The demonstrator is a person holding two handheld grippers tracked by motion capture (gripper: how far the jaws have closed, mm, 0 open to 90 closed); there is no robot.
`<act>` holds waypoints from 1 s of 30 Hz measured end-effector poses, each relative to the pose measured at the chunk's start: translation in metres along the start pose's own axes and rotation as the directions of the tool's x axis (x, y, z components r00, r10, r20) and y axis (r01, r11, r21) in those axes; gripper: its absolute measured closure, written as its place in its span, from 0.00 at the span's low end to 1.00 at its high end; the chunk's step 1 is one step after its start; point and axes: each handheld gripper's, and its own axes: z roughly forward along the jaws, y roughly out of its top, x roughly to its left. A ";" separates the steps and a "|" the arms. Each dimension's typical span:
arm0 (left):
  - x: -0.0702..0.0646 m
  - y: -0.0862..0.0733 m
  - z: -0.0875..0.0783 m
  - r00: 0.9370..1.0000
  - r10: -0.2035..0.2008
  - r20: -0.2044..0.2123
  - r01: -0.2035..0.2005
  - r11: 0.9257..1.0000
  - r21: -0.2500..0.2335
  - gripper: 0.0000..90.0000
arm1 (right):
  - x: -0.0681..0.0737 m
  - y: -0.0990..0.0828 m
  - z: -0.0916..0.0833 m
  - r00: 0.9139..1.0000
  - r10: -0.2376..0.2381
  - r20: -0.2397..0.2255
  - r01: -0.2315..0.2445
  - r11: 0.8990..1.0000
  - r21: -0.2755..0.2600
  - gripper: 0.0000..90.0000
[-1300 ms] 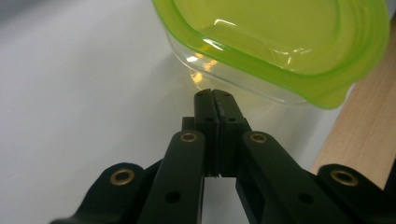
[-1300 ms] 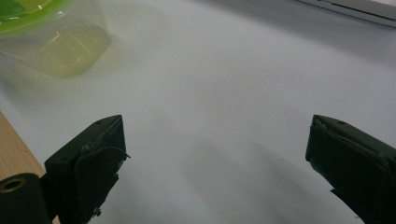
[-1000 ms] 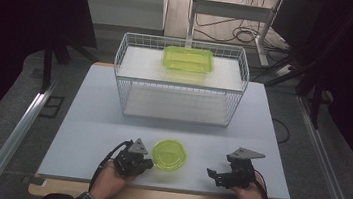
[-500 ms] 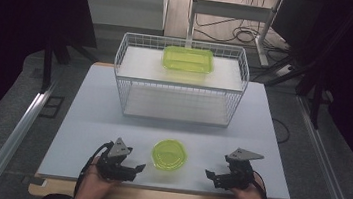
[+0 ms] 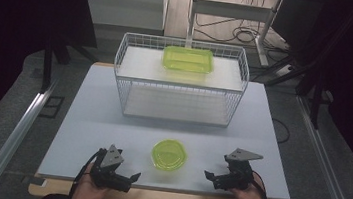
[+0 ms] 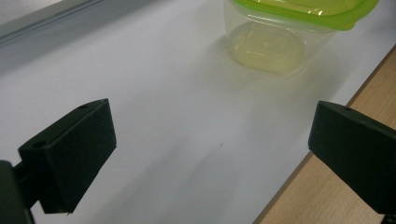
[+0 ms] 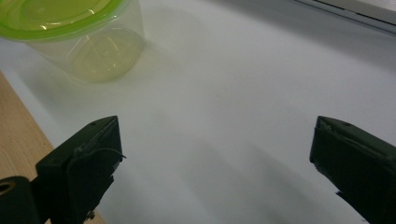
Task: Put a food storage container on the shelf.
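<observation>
High view: nearest the person, the left gripper (image 5: 131, 177) and the right gripper (image 5: 211, 176) rest low over the front edge of the white desk (image 5: 92, 115), jaws released and empty on both; the left jaws have just been opening with nothing between them. Between the two sets of jaws, a little beyond their tips, stands the round lidded container (image 5: 169, 154) with its yellow-green lid, upright and untouched. In the left gripper view the container (image 6: 285, 32) sits ahead and right of the jaws, close to the wooden edge. A one-sided push would likely slide this light tub or tip it toward that edge. Farther off stands a white wire basket (image 5: 131, 82) bearing a rectangular green-lidded box (image 5: 188, 59); beyond are a dark floor and cables.
</observation>
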 end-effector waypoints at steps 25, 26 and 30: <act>0.001 -0.005 -0.003 0.999 0.038 -0.032 -0.038 0.999 0.000 0.00 | 0.000 0.031 0.005 0.984 0.132 -0.118 -0.133 0.991 0.001 0.06; 0.001 -0.005 -0.003 0.999 0.037 -0.033 -0.037 0.999 0.001 0.00 | 0.000 0.033 0.005 0.984 0.133 -0.121 -0.133 0.991 0.002 0.08; 0.000 -0.005 -0.002 0.999 0.038 -0.033 -0.038 0.999 0.005 0.00 | -0.001 0.038 0.005 0.982 0.132 -0.137 -0.131 0.991 0.012 0.14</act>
